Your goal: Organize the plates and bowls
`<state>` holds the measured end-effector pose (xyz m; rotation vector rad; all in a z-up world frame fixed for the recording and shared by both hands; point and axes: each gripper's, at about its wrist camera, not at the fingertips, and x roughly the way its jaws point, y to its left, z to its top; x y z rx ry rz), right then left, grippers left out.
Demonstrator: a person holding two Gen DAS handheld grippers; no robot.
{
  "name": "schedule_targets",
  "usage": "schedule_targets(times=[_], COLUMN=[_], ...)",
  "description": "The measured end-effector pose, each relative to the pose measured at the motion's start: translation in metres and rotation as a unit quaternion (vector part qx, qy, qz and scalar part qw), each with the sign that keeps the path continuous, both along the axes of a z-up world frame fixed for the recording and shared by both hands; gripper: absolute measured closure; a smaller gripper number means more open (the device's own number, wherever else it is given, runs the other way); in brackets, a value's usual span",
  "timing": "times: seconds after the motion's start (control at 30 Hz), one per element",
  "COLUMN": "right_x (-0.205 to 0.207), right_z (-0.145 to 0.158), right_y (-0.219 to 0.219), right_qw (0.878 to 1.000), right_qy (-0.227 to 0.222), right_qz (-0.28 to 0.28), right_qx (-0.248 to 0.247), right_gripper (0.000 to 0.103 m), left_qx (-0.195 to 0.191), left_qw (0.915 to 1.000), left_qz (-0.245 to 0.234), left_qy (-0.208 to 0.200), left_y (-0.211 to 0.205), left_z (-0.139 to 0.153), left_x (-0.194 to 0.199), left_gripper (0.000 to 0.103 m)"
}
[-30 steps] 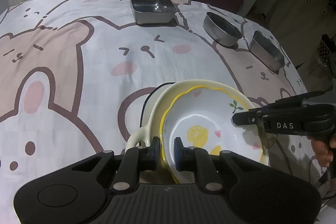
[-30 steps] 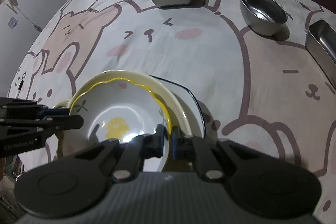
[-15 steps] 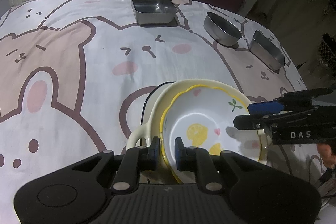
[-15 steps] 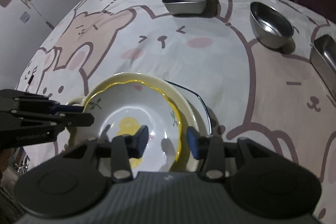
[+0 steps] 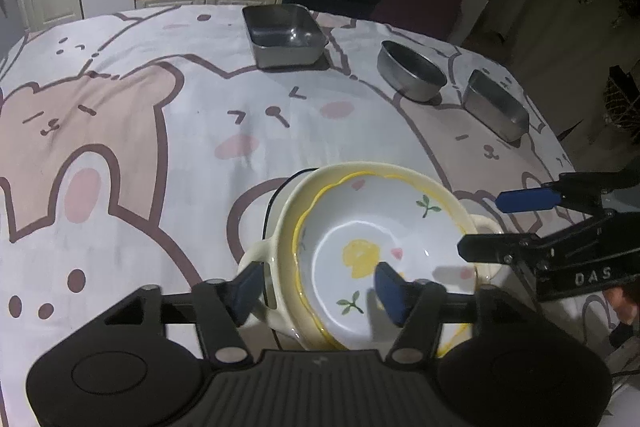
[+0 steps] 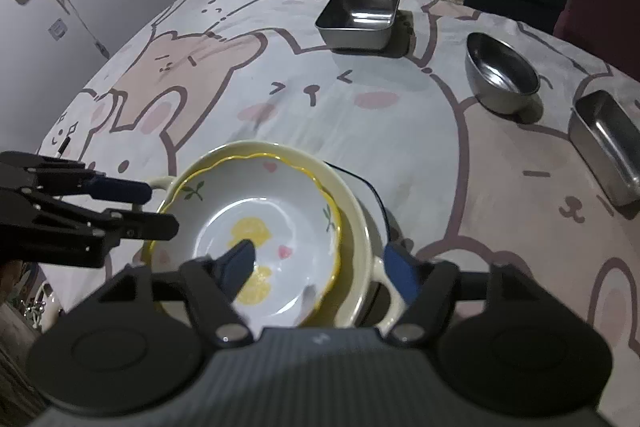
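A white dish with a lemon print and a wavy yellow rim [image 5: 360, 227] [image 6: 260, 211] lies inside a cream two-handled bowl [image 5: 288, 211] [image 6: 354, 215]. Under the bowl, a dark-rimmed plate [image 5: 276, 199] [image 6: 374, 195] rests on the table. My left gripper [image 5: 320, 289] [image 6: 154, 209] straddles the near-left rim of the stack; its jaws are opening and the pads are clear of the rim. From the opposite side my right gripper [image 6: 320, 269] [image 5: 500, 223] hangs just above the rim, jaws also opening, gripping nothing.
At the far side stand a square steel pan [image 5: 284, 39] [image 6: 360, 15], a round steel bowl [image 5: 412, 75] [image 6: 502, 75] and a rectangular steel pan [image 5: 496, 107] [image 6: 608, 151]. A bear-print cloth [image 5: 120, 147] covers the table. A hand [image 5: 624, 307] shows at the right edge.
Both grippers were shut on the lemon dish's rim and have let go. The right opened first and lifted slightly, then the left opened. The dish sits in the cream bowl.
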<state>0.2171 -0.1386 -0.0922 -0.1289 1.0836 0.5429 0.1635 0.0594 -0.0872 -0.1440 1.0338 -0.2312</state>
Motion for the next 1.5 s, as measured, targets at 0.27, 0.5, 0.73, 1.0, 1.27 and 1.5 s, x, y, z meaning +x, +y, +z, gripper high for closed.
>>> schedule_targets(times=[0.27,0.5,0.73,1.0,1.27,1.5], right_x=[-0.010,-0.009,0.017,0.052,0.090,0.129], right_z=[0.015,0.036,0.046,0.018,-0.024,-0.059], right_y=[-0.017,-0.056,-0.137,-0.230,-0.277,-0.296], right_qw=[0.999,0.992,0.964,0.916,0.873,0.842], right_qy=[-0.030,-0.085,-0.127,-0.139,-0.119,-0.062], right_qz=[-0.008,-0.080,-0.218,-0.368,-0.464,-0.517], right_qx=[0.022,0.051,0.084,0.081,0.095,0.144], right_gripper=[0.001,0.001,0.001,0.001,0.001,0.022], left_qx=[-0.001,-0.023,0.013,0.024,-0.003,0.003], left_qw=[0.9989,0.9950,0.9887,0.9786,0.9753,0.9776], left_qz=[0.016,0.020,-0.025,-0.100,-0.146,-0.168], left_qy=[-0.044,-0.095,-0.147,-0.178,-0.166,-0.127], left_y=[-0.011,-0.038,-0.101,-0.175,-0.234,-0.279], left_z=[0.021,0.049,0.068,0.061,0.033,-0.009], left_x=[0.001,0.019,0.059,0.126,0.207,0.265], left_gripper=[0.002,0.000,0.000,0.000,0.021,0.046])
